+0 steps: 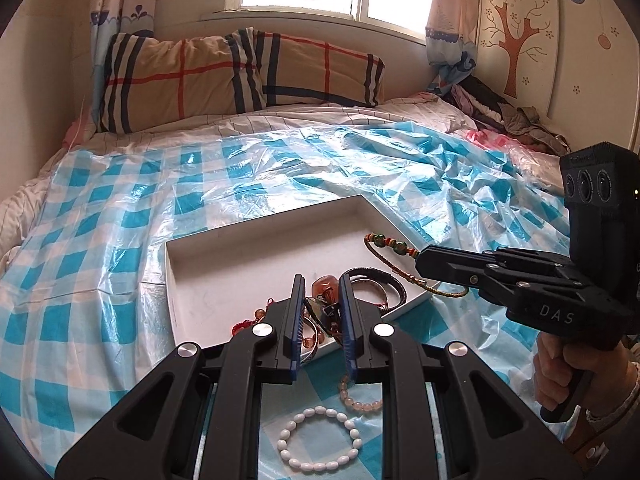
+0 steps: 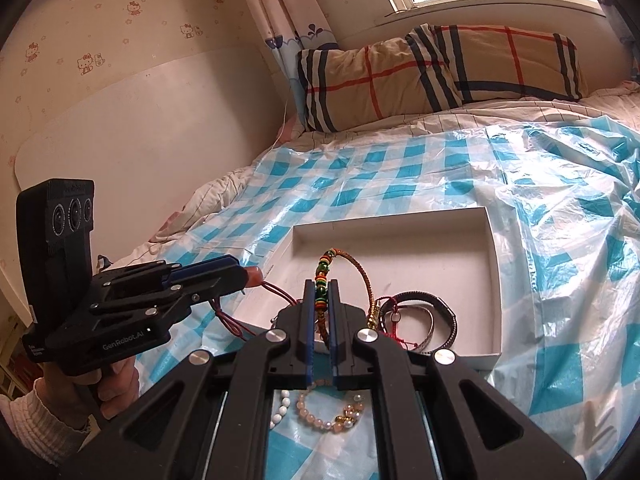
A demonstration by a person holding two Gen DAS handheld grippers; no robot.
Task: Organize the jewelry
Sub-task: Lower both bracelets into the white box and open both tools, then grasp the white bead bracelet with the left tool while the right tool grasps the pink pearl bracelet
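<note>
Both grippers clench jewelry over the white tray (image 2: 494,280): left (image 1: 320,312) an amber pendant (image 1: 324,286), right (image 2: 320,320) a beaded cord (image 2: 324,268).

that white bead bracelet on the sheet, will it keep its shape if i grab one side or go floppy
Likely floppy: the white bracelet is separate oval beads on a hidden string, so it should sag from one pinch point. Its beads look smooth and glossy, so it may slip in a tool. It probably feels light, and the crinkled plastic sheet beneath could let it slide if pushed.
</note>
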